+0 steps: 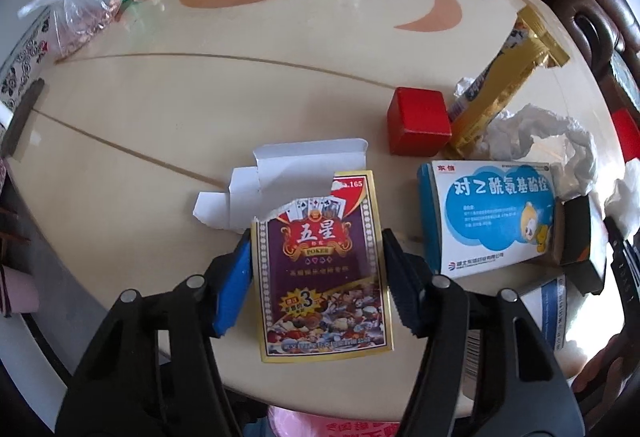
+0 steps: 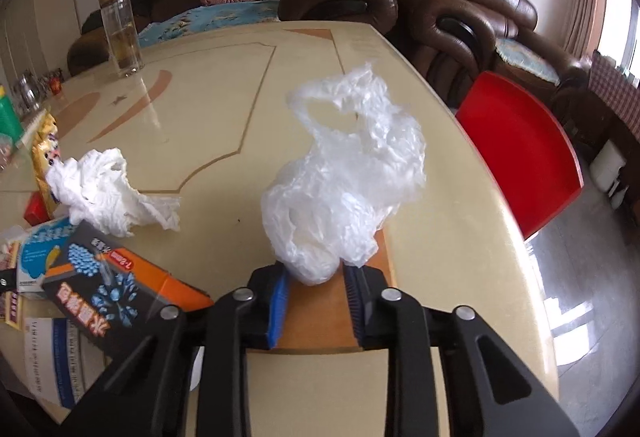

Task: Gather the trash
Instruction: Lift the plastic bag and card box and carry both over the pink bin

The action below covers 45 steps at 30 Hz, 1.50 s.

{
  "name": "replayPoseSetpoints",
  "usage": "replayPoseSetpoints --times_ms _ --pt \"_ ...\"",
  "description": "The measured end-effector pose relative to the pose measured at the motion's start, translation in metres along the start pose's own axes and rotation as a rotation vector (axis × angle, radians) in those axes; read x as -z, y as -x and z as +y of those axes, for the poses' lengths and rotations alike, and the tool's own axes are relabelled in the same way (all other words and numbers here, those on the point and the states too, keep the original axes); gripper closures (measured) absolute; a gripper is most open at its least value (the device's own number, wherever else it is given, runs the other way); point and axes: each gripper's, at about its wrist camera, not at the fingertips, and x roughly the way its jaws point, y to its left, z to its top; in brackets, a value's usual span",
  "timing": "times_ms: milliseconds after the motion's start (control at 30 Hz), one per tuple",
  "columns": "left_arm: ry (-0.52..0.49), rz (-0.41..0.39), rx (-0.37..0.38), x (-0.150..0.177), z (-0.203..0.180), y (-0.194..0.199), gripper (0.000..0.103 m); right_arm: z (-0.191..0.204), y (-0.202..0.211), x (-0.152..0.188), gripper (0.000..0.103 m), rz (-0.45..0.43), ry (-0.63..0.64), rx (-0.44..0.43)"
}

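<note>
Both hand-held gripper pads flank card box.

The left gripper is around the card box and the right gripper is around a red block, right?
Not quite. The left gripper does straddle the card box, but the right gripper is around a crumpled white plastic bag, as the right wrist view shows.

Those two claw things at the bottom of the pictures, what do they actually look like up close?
Both are alike. The left gripper and the right gripper each have two black plastic fingers built from angular linkage bars, joined by round silver rivets. The inner faces carry ribbed blue pads. No cables, labels or sleeves show in either wrist view.
</note>
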Motion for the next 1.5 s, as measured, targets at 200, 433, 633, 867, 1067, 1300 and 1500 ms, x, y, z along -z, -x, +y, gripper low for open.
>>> replayPoseSetpoints --times_ms 200,433,633,867,1067,1300,1500 --pt "0.001 -0.021 0.035 0.002 0.004 0.004 0.042 -0.007 0.011 -0.001 0.083 -0.035 -0.021 0.001" --pt "-0.024 -0.111 0.037 0.007 0.001 0.019 0.042 -0.005 0.025 -0.005 0.083 -0.076 -0.028 -0.007" --pt "-0.044 -0.192 0.038 0.010 0.001 0.039 0.042 0.001 0.046 -0.010 0.083 -0.111 -0.022 -0.036" --pt "-0.087 -0.275 0.022 0.016 0.000 0.069 0.042 0.021 0.078 -0.011 0.083 -0.160 0.020 -0.069" --pt "-0.118 -0.337 0.025 0.032 0.000 0.102 0.042 0.033 0.117 -0.007 0.083 -0.198 0.051 -0.069" --pt "-0.139 -0.381 0.048 0.053 0.007 0.136 0.042 0.044 0.171 0.004 0.083 -0.239 0.073 -0.084" --pt "-0.163 -0.410 0.062 0.075 0.011 0.162 0.042 0.055 0.212 0.017 0.083 -0.266 0.092 -0.103"
